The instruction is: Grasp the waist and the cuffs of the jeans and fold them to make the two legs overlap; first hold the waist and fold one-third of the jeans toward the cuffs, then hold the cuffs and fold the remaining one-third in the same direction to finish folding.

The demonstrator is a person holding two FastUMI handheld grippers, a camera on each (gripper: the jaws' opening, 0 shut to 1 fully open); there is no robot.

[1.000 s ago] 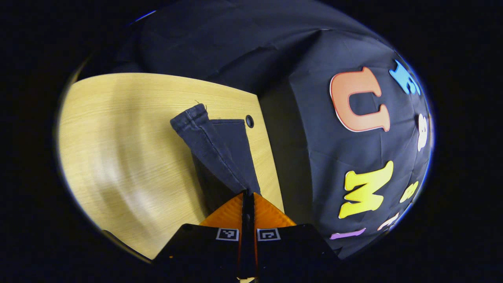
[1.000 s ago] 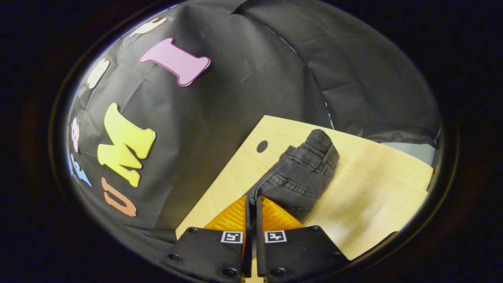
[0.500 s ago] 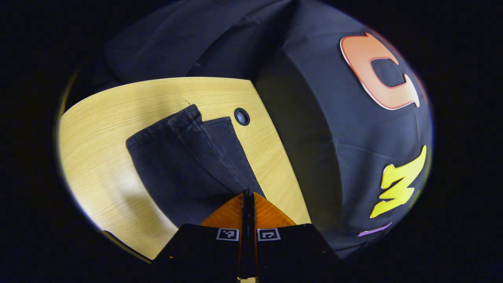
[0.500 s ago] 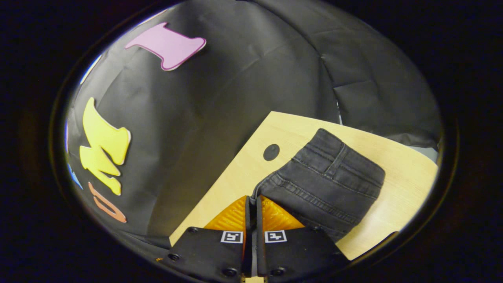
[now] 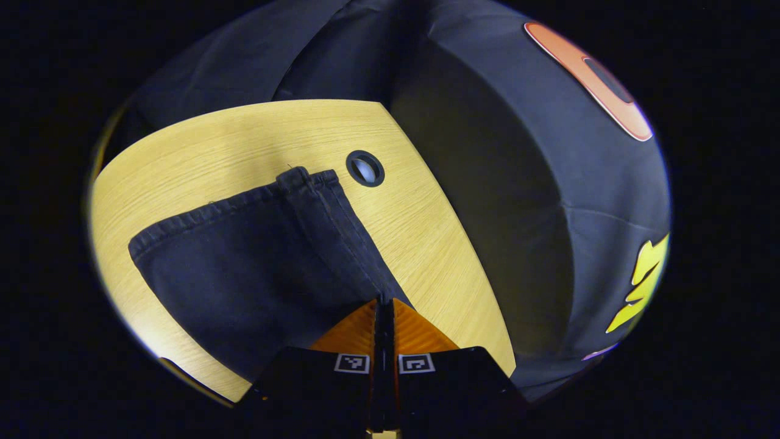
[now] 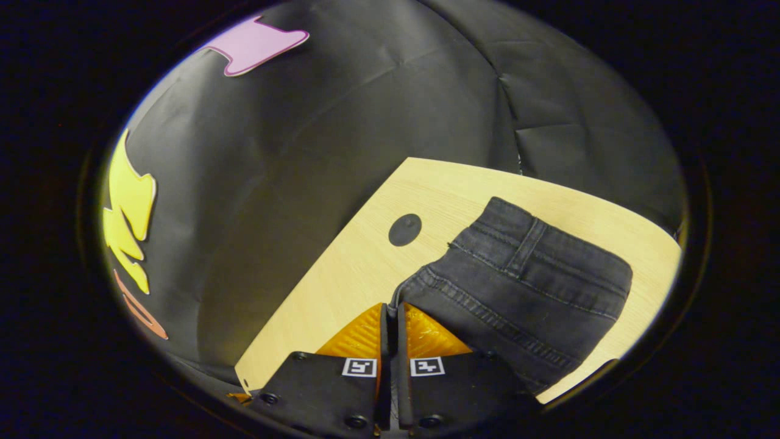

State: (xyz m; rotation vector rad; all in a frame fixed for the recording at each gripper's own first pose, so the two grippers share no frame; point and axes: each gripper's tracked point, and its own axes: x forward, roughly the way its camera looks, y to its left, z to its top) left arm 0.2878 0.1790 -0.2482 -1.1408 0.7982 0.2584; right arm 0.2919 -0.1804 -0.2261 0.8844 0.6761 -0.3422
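Dark jeans lie on a light wooden table. In the left gripper view a leg (image 5: 256,256) spreads over the tabletop with its cuff hem (image 5: 225,204) at the far end, and my left gripper (image 5: 384,302) is shut on the fabric's near edge. In the right gripper view the waist end (image 6: 524,274), with waistband and a belt loop (image 6: 524,241), lies flat on the wood. My right gripper (image 6: 393,305) is shut on its near corner.
The table (image 5: 426,244) has a round cable hole (image 5: 365,169) close to the cuff, and a cable hole (image 6: 404,229) also sits beside the waistband. The table's edge (image 6: 317,274) runs close to both grippers, with the black booth cloth (image 6: 365,122) beyond it.
Both grippers have come down toward the table with the jeans. The cloth, hanging narrow and bunched a second ago, now lies spread flat on the wood.
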